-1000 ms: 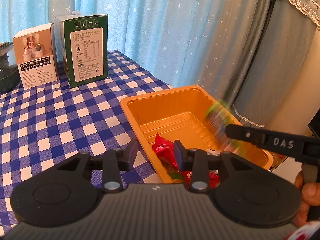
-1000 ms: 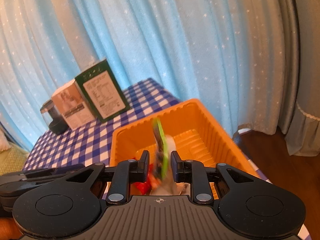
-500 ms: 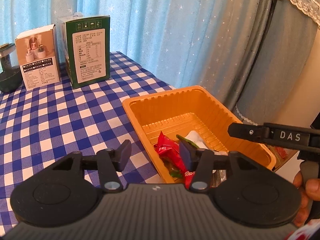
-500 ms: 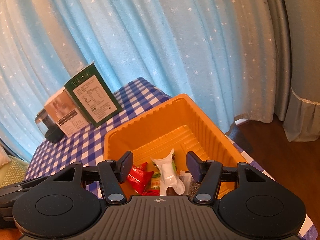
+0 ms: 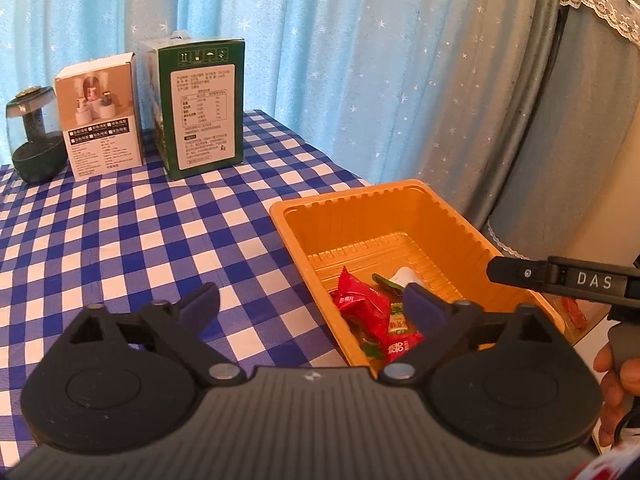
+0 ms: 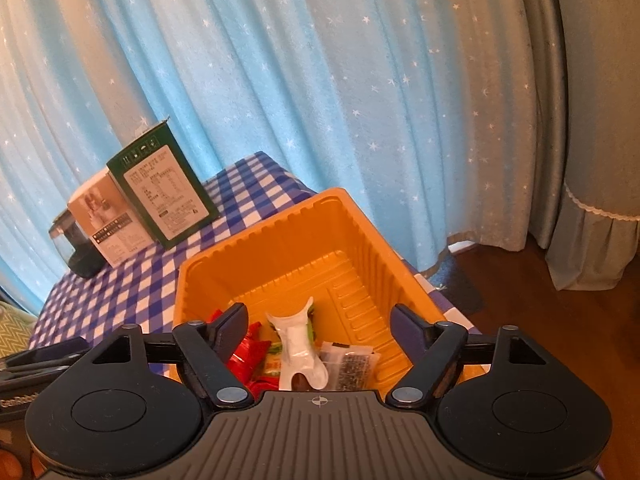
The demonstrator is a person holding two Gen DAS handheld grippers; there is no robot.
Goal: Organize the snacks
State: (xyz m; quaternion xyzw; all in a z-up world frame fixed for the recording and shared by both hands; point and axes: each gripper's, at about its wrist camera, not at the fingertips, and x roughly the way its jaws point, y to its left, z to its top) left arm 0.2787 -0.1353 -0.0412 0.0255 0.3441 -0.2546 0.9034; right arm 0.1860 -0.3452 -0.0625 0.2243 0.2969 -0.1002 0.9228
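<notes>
Left wrist view: your left gripper point(image 5: 310, 300) has just been opening and its jaws now stand spread wide with nothing between them. It hangs over the checked tablecloth point(image 5: 120, 240) at the near-left corner of the orange tray point(image 5: 400, 200). The red packet point(image 5: 360, 308) lies in the tray's near end among the other snacks, free of the pads. A second ago the jaws stood much closer together at that same corner. One finger of your right gripper point(image 5: 560, 278) crosses in from the right above the tray's right rim, your hand point(image 5: 616, 376) below it.

Right wrist view: the right gripper point(image 6: 318, 320) has also just been opening. A second ago it pinched a green-edged packet upright over the tray; now nothing sits between its pads, and the white wrapper point(image 6: 298, 344) lies in the tray with the red packets point(image 6: 248, 354) and a clear speckled sachet point(image 6: 348, 364) beside it. That drop looks done, so this piece is sorted.

Surroundings: the green box point(image 5: 200, 108), the white box point(image 5: 100, 116) and the dark jar point(image 5: 36, 136) stand well apart at the table's far edge, clear of your path. No loose snacks show on the cloth in either view. The tray sits near the table's right edge, so pull back without nudging it.
</notes>
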